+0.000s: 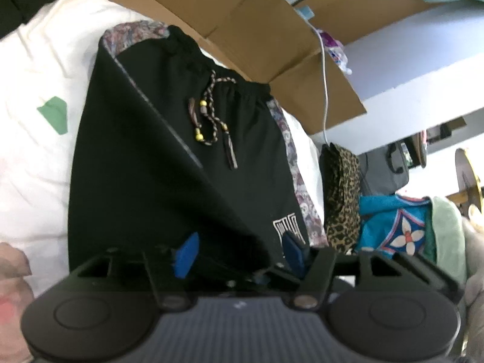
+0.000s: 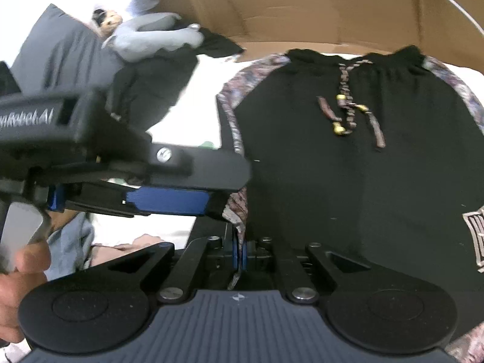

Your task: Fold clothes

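Closest to me, the left gripper (image 1: 239,252) hangs over the near hem of the black shorts (image 1: 157,163), its blue pads (image 1: 186,254) standing apart with the dark cloth lying loose between them, not pinched. Those shorts lie spread on the white bedding (image 1: 39,69), waistband toward a flattened cardboard box (image 1: 242,21), with a braided drawstring (image 1: 211,115) carrying yellow beads coiled below the waist and patterned side panels (image 1: 290,157) down each edge. Further right, the right gripper (image 2: 239,254) has its jaws closed tight on the patterned hem of the shorts, a strip of fabric caught between the blue pads. Beyond the bed's right side sit a leopard-print cloth (image 1: 343,193) and a bright blue patterned fabric (image 1: 390,224), just beside each other.
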`<state>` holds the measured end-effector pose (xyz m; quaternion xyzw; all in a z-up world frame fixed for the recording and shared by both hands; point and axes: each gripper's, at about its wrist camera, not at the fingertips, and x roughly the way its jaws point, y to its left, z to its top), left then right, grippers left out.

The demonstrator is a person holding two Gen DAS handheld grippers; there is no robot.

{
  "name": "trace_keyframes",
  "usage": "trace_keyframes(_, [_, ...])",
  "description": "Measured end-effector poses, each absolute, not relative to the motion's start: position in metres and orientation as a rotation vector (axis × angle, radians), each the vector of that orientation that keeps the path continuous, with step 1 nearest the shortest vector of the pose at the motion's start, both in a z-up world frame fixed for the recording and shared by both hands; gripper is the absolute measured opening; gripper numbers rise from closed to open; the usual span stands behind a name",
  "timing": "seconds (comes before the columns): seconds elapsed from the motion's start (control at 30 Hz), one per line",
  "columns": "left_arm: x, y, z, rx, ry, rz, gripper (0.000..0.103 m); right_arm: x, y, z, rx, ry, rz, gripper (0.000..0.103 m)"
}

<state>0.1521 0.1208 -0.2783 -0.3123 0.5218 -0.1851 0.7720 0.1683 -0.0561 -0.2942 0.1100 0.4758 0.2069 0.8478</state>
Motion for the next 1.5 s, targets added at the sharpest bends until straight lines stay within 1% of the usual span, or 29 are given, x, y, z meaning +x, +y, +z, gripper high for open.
trace_keyframes(0.1, [0.152, 0.116, -0.285, -0.681, 1.145, -0.411, 0.064, 0.164, -0.07, -0.294, 0.223, 1.012, 0.406, 0.001])
trace_keyframes(0.23, [0.15, 0.107, -0.294, -0.66, 1.165, -0.425, 0.073, 0.159, -0.092, -0.295, 0.207, 1.036, 0.355, 0.001])
trace_keyframes(0.27, [0.149, 0.104, -0.297, -0.639, 1.17, -0.426, 0.073, 0.158, -0.098, -0.294, 0.203, 1.04, 0.34, 0.001])
trace_keyframes(0.4, [0.148, 0.098, -0.313, -0.626, 1.217, -0.424, 0.073, 0.157, -0.12, -0.292, 0.192, 1.049, 0.299, 0.001])
trace_keyframes(0.63, [0.145, 0.091, -0.328, -0.614, 1.247, -0.41, 0.073, 0.162, -0.15, -0.285, 0.165, 1.071, 0.26, 0.001])
trace_keyframes(1.2, [0.136, 0.079, -0.334, -0.583, 1.283, -0.399, 0.073, 0.186, -0.204, -0.269, 0.035, 1.233, 0.289, 0.001])
trace_keyframes(1.5, [0.131, 0.067, -0.337, -0.526, 1.326, -0.381, 0.073, 0.175, -0.257, -0.278, 0.083, 1.214, 0.242, 0.001])
